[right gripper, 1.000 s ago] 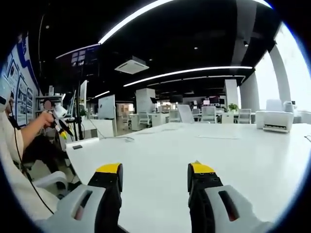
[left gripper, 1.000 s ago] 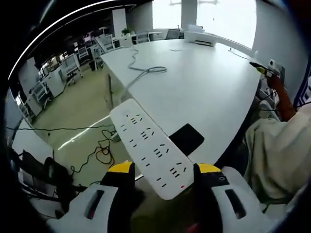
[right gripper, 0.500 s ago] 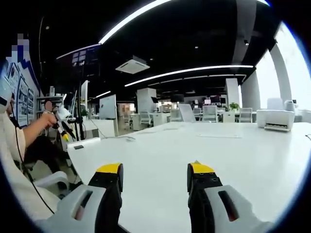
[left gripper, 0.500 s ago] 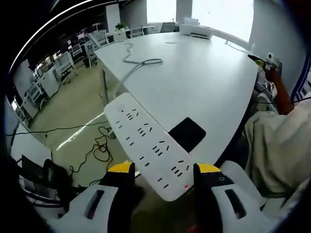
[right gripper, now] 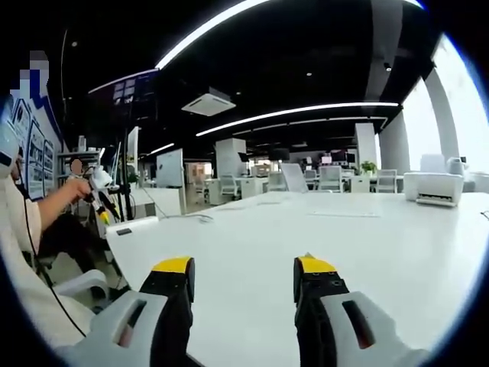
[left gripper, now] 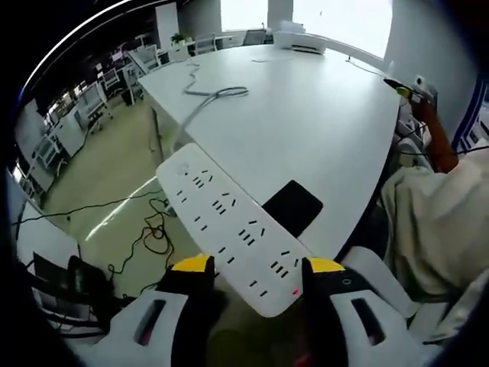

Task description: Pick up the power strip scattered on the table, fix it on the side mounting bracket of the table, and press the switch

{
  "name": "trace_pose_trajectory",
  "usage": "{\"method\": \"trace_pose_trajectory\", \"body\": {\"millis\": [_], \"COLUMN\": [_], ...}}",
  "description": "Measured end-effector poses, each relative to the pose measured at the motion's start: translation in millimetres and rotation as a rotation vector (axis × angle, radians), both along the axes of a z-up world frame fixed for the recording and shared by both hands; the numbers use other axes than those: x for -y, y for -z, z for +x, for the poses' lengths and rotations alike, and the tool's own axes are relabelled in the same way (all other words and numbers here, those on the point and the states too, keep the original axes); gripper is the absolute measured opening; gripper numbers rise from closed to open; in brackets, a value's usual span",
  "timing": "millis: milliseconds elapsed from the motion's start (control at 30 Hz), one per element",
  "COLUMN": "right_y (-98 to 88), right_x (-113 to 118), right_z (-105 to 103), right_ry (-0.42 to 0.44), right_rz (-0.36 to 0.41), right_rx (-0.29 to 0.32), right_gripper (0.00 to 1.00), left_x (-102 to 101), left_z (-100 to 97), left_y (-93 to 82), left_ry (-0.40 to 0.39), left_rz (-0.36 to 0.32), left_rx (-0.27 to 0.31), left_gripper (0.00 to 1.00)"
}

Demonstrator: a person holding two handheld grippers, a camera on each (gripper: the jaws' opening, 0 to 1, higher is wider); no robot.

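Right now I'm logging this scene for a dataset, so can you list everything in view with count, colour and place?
Power strip: one, white, held between the left gripper's jaws, reaching out over the table edge.
Cable: one, grey-white, lying curled on the far part of the table.
Table: one, white, large, under both grippers.
Black pad: one, flat on the table near its edge, beside the strip.
Printer: one, white, at the far right of the table in the right gripper view.
Floor cables: a tangle, black and orange, on the floor below the table.
Office chairs: several, pale, in the background.
Other person: one, seated at the table's side, holding a tool.
Left gripper: shut on the strip.
Right gripper: open, nothing between its jaws, above the table.
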State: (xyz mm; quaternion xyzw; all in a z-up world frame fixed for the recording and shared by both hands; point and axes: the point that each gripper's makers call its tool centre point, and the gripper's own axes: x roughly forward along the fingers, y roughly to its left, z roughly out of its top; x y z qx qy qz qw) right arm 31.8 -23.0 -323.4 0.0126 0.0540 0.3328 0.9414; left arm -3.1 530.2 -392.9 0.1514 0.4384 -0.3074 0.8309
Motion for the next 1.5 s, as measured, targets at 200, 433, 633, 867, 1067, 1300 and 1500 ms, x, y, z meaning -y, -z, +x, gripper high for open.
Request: {"method": "trace_pose_trajectory", "body": {"millis": [200, 433, 633, 867, 1067, 1300, 1500], "right_y": [-2.3, -7.6, -6.3, -4.5, -3.4, -1.5, -0.8], "right_x": [1.2, 4.8, 2.0, 0.3, 0.1, -0.6, -1.1], "right_z": [-0.8, -1.3, -1.3, -0.6, -0.5, 0.0, 0.1], "right_ry": [0.001, 0.009, 0.003, -0.002, 0.001, 0.002, 0.001], "right_rz": [0.006, 0.022, 0.019, 0.016, 0.013, 0.013, 0.013], "right_rx": [0.004, 0.012, 0.011, 0.006, 0.003, -0.001, -0.001], "right_gripper": [0.47, 0.46, 0.46, 0.45, 0.45, 0.45, 0.45], "left_x": [1.7, 2.3, 2.2, 5.9, 6.6, 6.2, 8.4], "left_z": [-1.4, -0.7, -0.5, -0.9, 1.4, 3.1, 3.2], "left_y": [4.6, 5.7, 8.0, 8.5, 9.1, 9.6, 10.7], "left_ry": [0.014, 0.019, 0.006, 0.031, 0.065, 0.096, 0.115], "left_rz": [0.006, -0.012, -0.032, -0.026, 0.004, 0.029, 0.057], "left_rx": [-0.019, -0.036, -0.075, -0.092, -0.118, -0.141, -0.176], "left_gripper": [0.49, 0.48, 0.49, 0.49, 0.5, 0.49, 0.49]}}
